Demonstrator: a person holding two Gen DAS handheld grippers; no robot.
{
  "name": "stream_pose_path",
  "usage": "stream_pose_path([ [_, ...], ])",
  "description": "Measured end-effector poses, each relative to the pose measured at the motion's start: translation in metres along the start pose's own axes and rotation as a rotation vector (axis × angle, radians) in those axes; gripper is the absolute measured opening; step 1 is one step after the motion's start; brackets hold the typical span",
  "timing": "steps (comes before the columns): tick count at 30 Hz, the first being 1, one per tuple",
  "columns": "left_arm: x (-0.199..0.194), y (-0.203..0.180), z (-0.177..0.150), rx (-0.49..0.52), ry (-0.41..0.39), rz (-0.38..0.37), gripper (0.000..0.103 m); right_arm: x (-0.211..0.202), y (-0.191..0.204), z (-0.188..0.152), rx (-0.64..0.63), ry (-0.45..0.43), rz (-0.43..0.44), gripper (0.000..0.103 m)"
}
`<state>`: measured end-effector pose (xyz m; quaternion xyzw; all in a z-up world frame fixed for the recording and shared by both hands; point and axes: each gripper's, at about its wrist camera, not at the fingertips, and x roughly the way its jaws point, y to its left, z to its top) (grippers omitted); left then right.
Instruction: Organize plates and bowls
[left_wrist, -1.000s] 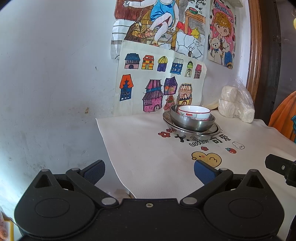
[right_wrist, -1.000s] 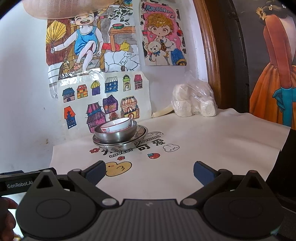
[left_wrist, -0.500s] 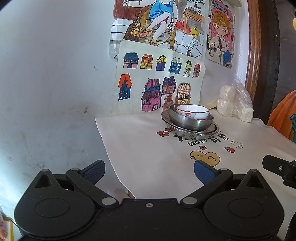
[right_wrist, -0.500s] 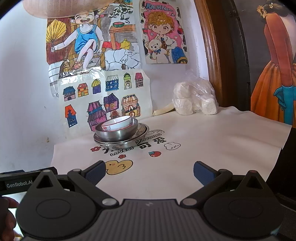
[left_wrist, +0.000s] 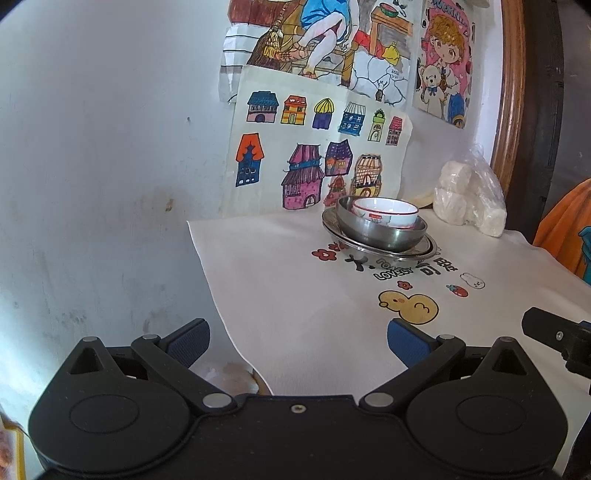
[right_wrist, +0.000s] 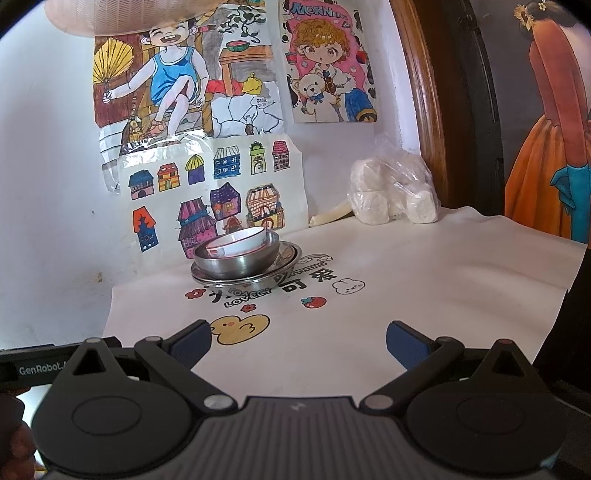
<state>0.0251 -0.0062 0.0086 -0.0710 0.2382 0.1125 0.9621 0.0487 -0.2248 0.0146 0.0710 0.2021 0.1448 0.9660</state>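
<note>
There's the stack at the back of the counter (left_wrist: 280, 295), close to the wall: a white ceramic bowl with a red rim (left_wrist: 386, 213) nested inside a steel bowl (left_wrist: 384, 233), and that one sitting on a steel plate (left_wrist: 424, 250). From the right it reads the same, white bowl (right_wrist: 240, 240) tilted a little in the steel bowl (right_wrist: 236, 263), plate (right_wrist: 286, 258) underneath. No other dishes in sight on the printed cloth (right_wrist: 424, 280), so I'd call the sorting finished, or very nearly. Left hand-held gripper (left_wrist: 297, 338) hangs well back from the stack, fingers spread wide and holding nothing; right hand-held gripper (right_wrist: 297, 338) just the same, spread and empty. A plastic bag of white lumps (right_wrist: 393, 192) sits off in the corner, drawings (left_wrist: 317, 155) taped on the wall behind
</note>
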Motion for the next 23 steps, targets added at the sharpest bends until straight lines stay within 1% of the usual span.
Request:
stream_pose_path([
  [13,-0.0019,-0.0035,-0.0012,0.004,0.0,-0.022,0.102,0.0018,0.0009,0.0009,-0.003,0.008,0.013,0.103],
  [23,0.0014,-0.0024,0.0002,-0.002,0.013,-0.013,0.102,0.003,0.0009,0.0001,-0.001,0.011,0.012,0.103],
])
